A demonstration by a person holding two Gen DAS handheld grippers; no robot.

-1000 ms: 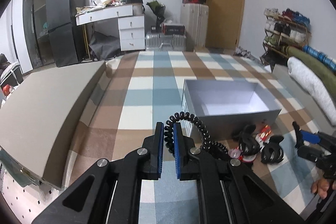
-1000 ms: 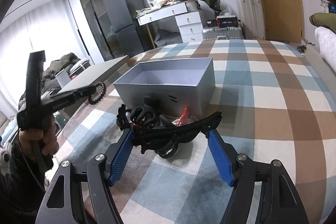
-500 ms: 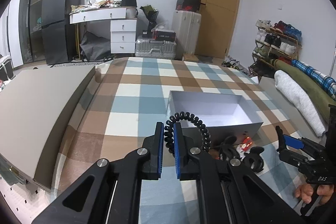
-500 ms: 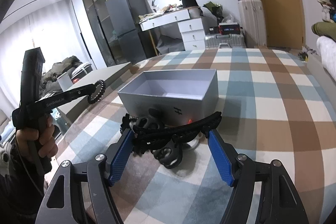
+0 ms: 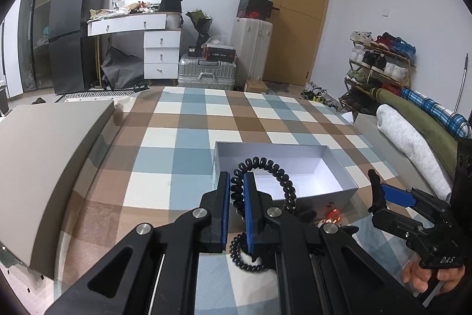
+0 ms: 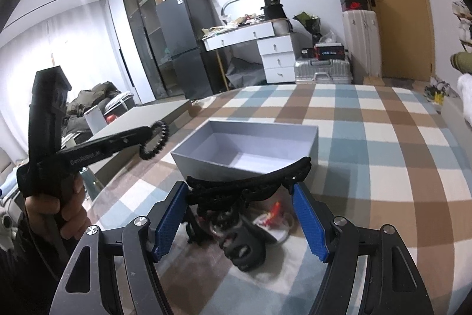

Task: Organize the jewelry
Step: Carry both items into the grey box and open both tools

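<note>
My left gripper (image 5: 236, 191) is clamped on a black spiral coil band (image 5: 265, 170); the blue pads pinch one side of the loop, and the rest arches up and to the right of the fingers. In the left wrist view the band sits in front of the open grey box (image 5: 283, 170), raised above the checked cloth (image 5: 177, 138).

My right gripper (image 6: 240, 197) holds a black curved hairband (image 6: 250, 182) spanning the gap between its two blue pads, one end against each pad. The jaws stand at a medium width, set by the hairband's length. The hairband is lifted clear of the cloth, just in front of the box's near wall.

Below the hairband, a small pile of dark accessories (image 6: 244, 244) and a red item (image 6: 275, 208) lie on the cloth beside the box. The box interior shows only its pale floor.

A hand (image 6: 56, 214) grips the left gripper's handle.
</note>
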